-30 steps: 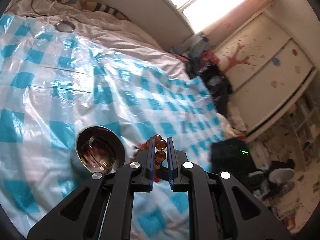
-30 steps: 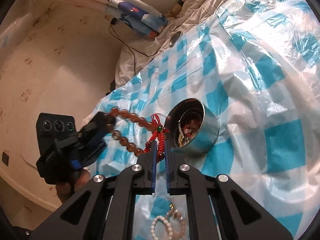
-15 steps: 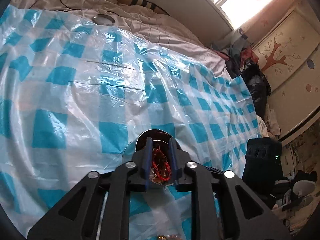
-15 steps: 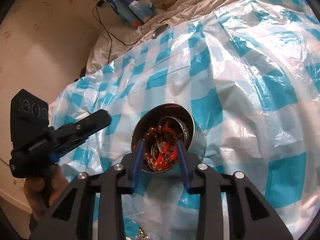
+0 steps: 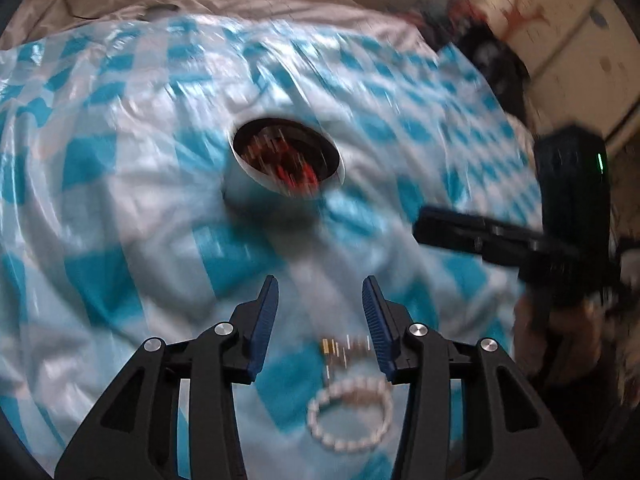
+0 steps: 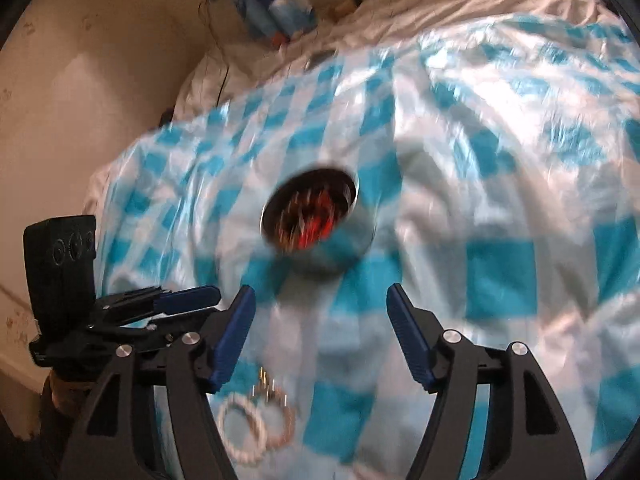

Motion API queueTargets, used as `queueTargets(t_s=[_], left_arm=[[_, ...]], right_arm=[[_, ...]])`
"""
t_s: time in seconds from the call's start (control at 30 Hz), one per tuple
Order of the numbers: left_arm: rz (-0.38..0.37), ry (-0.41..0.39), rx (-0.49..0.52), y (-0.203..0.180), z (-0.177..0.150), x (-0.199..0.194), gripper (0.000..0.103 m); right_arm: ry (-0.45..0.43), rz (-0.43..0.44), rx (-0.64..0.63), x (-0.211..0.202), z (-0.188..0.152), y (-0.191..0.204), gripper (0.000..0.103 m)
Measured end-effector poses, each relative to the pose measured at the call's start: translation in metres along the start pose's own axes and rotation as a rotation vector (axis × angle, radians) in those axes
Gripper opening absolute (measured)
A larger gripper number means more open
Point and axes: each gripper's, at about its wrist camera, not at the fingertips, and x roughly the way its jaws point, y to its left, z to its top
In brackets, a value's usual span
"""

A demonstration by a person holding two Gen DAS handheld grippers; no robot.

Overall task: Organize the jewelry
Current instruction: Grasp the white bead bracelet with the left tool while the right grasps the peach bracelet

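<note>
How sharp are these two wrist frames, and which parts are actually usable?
Left wrist view: heavy motion blur smears the checkered sheet and the metal bowl; the left gripper stays crisp, and the white bead bracelet is soft but recognisable. Right wrist view: same streaking on the bowl, its red contents unreadable; the right gripper is sharp. Fisheye bending curves both edges.

Bowl contents (image 5: 294, 160) — a red-brown smear; gold piece (image 5: 344, 350) beside the white bracelet (image 5: 350, 414) — streaked, unreadable.
</note>
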Motion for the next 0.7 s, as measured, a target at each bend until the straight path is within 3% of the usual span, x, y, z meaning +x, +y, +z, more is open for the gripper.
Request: queueTargets(t_s=[0.23, 0.37, 0.63, 0.67, 0.7], left_arm=[[0.024, 0.073, 0.208, -0.018, -0.063, 0.001, 0.041], [0.015, 0.073, 0.209, -0.016, -0.078, 0.0, 0.041], [0.074, 0.069, 0.229, -0.023, -0.08, 0.013, 0.043], [0.088, 0.072, 0.235, -0.024, -0.081, 0.012, 0.038], [0.091, 0.083, 0.238, -0.025, -0.081, 0.013, 0.018]], right_arm=[[0.13, -0.053, -0.146, 0.021, -0.04, 0.026, 0.066], [0.15, -0.064, -0.169, 0.027, -0.051, 0.033, 0.066], [0.132, -0.122, -0.215, 0.031, -0.058, 0.04, 0.066], [0.13, -0.131, -0.218, 0.032, -0.057, 0.041, 0.066], [0.127, -0.142, -0.225, 0.033, -0.057, 0.042, 0.066]])
